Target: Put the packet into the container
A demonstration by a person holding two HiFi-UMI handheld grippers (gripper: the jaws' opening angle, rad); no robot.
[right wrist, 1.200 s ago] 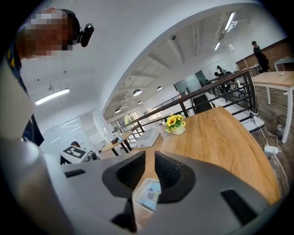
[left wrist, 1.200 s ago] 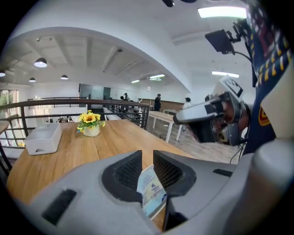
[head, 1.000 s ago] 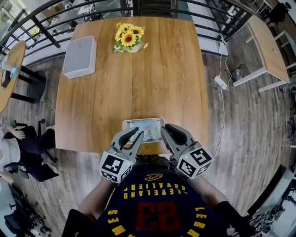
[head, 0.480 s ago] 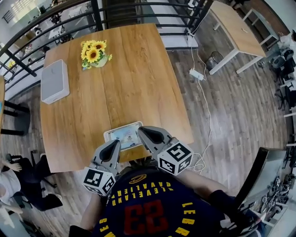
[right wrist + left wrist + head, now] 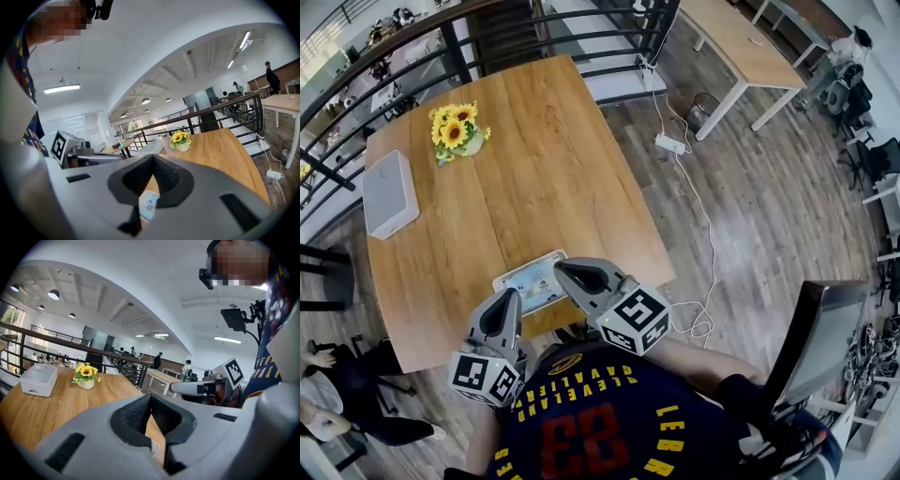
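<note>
Both grippers are held in close to the person's chest right now, and neither has anything in it. Left gripper (image 5: 150,400): fingers pressed together, nothing between them. Right gripper (image 5: 152,160): same deal, fingers closed and empty.

Taking the pot of sunflowers (image 5: 455,131) as the reference point, the packet (image 5: 528,281) lies flat on the wooden desk (image 5: 562,178), well away from the flowers at the edge nearest the person. The white container (image 5: 389,194) sits near the flowers, on their left and a bit closer to the person. That puts it well apart from the packet too.

In the head view the right gripper's closed tips sit over the end of the packet farthest from the flowers. I can't tell whether they touch it. The left gripper is just beside the packet, at the desk edge.
</note>
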